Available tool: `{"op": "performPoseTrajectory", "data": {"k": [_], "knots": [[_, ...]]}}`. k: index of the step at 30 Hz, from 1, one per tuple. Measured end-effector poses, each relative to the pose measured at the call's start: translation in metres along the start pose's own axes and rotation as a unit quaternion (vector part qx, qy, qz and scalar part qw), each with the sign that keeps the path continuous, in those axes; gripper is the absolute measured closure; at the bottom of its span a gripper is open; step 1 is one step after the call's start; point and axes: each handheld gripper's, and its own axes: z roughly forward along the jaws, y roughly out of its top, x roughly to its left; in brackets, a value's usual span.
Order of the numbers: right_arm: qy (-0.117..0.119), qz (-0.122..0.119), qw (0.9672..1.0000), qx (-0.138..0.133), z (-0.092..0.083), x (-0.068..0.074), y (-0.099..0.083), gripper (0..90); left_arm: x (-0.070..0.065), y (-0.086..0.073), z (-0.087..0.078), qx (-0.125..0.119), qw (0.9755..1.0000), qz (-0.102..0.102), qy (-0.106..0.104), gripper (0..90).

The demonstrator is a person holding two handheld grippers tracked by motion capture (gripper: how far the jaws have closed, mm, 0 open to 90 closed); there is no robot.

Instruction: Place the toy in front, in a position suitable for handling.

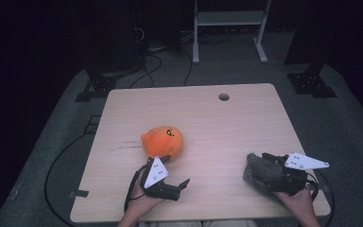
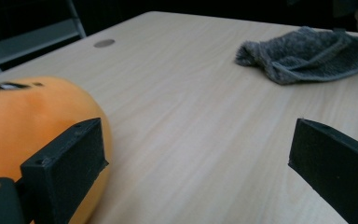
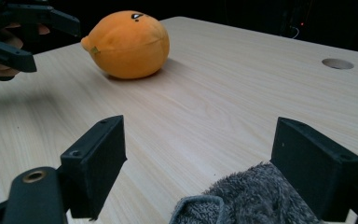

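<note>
An orange plush toy (image 1: pixel 163 141) with a small face lies left of centre on the light wooden table (image 1: pixel 217 118). My left gripper (image 1: pixel 175 171) is just in front of the toy, pointing right, its jaws open and empty. In the left gripper view the plush toy (image 2: pixel 32 121) sits behind the left jaw of the gripper (image 2: pixel 198 140). A grey fluffy cloth (image 1: pixel 255 166) lies near the front right edge. My right gripper (image 1: pixel 270 172) hangs over it, open. In the right gripper view the cloth (image 3: pixel 256 198) lies loose between the wide jaws (image 3: pixel 198 140).
A round cable hole (image 1: pixel 224 97) is near the table's far edge. Behind the table stand a white metal frame (image 1: pixel 229 19) and dark stand bases (image 1: pixel 312 85), and cables run over the grey floor. The left gripper (image 3: pixel 53 44) appears far left in the right gripper view.
</note>
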Motion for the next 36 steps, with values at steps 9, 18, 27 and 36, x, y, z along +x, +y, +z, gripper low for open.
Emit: {"op": "performPoseTrajectory", "data": {"k": [9, 18, 27, 36], "knots": [[0.001, 0.001, 1.0000, -0.006, -0.004, -0.001, -0.001, 16.3, 0.030, 0.015, -0.012, -0.017, 0.9986, -0.006, 0.050, 3.0], [-0.008, -0.010, 0.9998, -0.012, -0.009, -0.003, 0.003, 16.3, 0.074, 0.008, -0.013, 0.006, 0.9946, -0.028, 0.100, 3.1], [-0.003, -0.009, 0.9999, -0.006, -0.004, -0.005, 0.003, 16.3, 0.098, -0.003, 0.002, 0.045, 0.9914, -0.052, 0.111, 4.4], [-0.012, -0.014, 0.9998, -0.001, -0.002, -0.009, 0.004, 16.3, 0.099, -0.014, 0.014, 0.077, 0.9900, -0.067, 0.098, 14.0]]}}
